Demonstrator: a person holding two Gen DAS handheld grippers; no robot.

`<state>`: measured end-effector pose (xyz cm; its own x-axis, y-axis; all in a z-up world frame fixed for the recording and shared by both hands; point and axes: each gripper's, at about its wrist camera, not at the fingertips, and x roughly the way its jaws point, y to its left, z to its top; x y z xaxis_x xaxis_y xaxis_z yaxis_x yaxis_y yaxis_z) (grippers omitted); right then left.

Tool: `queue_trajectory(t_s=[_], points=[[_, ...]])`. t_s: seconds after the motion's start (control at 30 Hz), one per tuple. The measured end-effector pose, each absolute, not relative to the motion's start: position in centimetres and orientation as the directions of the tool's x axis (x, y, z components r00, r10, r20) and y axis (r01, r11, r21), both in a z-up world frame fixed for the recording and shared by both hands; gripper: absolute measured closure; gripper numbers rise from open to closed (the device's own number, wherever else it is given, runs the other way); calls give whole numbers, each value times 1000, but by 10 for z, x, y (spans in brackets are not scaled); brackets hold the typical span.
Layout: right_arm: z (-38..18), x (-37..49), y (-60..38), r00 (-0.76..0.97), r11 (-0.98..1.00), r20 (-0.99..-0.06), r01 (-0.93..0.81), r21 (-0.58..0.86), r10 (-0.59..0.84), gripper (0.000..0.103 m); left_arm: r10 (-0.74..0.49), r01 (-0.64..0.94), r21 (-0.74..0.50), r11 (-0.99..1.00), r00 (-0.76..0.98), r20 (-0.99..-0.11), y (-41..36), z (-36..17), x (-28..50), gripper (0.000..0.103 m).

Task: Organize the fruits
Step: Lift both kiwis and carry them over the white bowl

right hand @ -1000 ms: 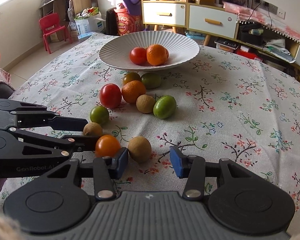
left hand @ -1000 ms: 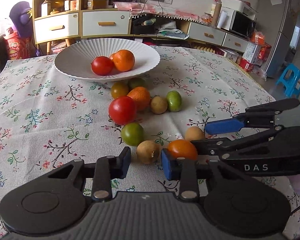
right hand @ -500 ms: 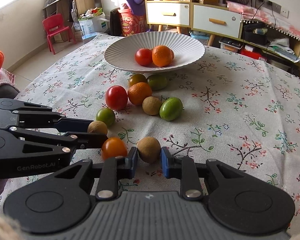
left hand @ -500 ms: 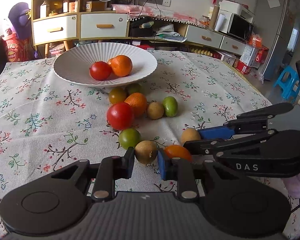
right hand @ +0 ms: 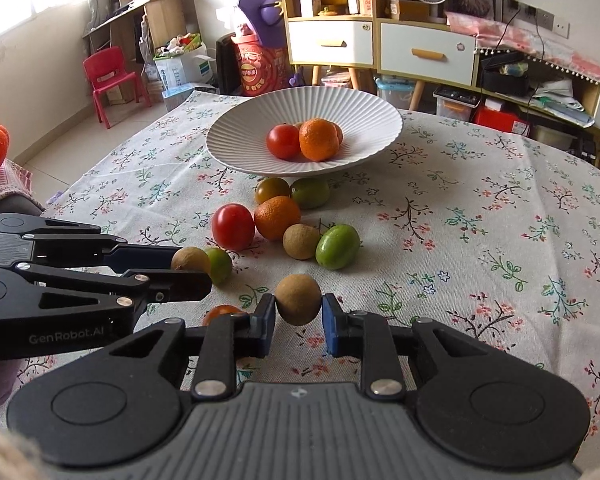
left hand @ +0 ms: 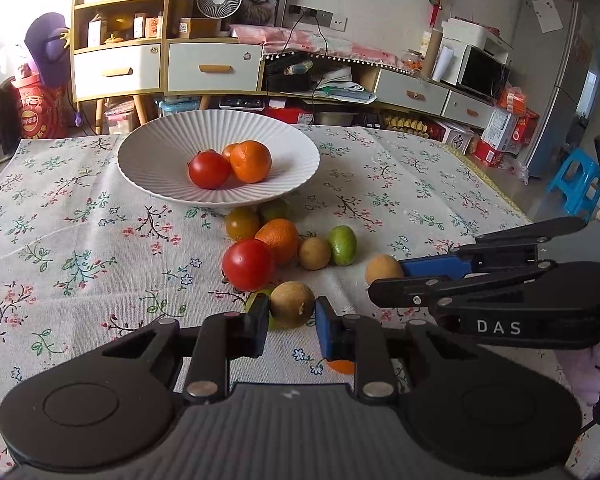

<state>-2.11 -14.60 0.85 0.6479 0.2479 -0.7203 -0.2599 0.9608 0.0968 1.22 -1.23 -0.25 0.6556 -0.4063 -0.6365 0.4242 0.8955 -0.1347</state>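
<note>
My left gripper [left hand: 291, 320] is shut on a brown round fruit [left hand: 292, 304], held just above the cloth. My right gripper [right hand: 299, 317] is shut on another brown round fruit [right hand: 299, 299], also lifted. Each gripper shows in the other's view, the right gripper [left hand: 384, 276] and the left gripper [right hand: 188, 270]. A white ribbed bowl [left hand: 160, 160] at the back holds a red tomato [left hand: 209, 169] and oranges [left hand: 251, 161]. Loose fruit lies in front of it: a red tomato [left hand: 248, 263], an orange [left hand: 278, 239], a green fruit [left hand: 342, 245], a brown fruit [left hand: 314, 253].
An orange tomato [right hand: 220, 313] lies on the floral tablecloth [right hand: 480, 240] under my grippers. A small green fruit [right hand: 220, 265] sits beside the left fingers. A dark tomato [right hand: 272, 190] and a green fruit [right hand: 310, 192] lie by the bowl. Cabinets and a red chair [right hand: 108, 78] stand beyond.
Both grippers have closed, each on a brown fruit, and lifted it off the cloth. The orange tomato now lies below them.
</note>
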Motion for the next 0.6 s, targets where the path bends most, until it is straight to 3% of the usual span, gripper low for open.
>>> queue_trajectory(t_s=[0.27, 0.6], points=[[35, 4, -160, 699, 960, -665, -258, 108, 263, 80, -393, 413, -105, 905, 712, -582, -10, 20, 40, 86], [37, 79, -173, 711, 966, -654, -197, 167, 258, 80, -400, 398, -145, 906, 692, -600, -7, 18, 104, 86]])
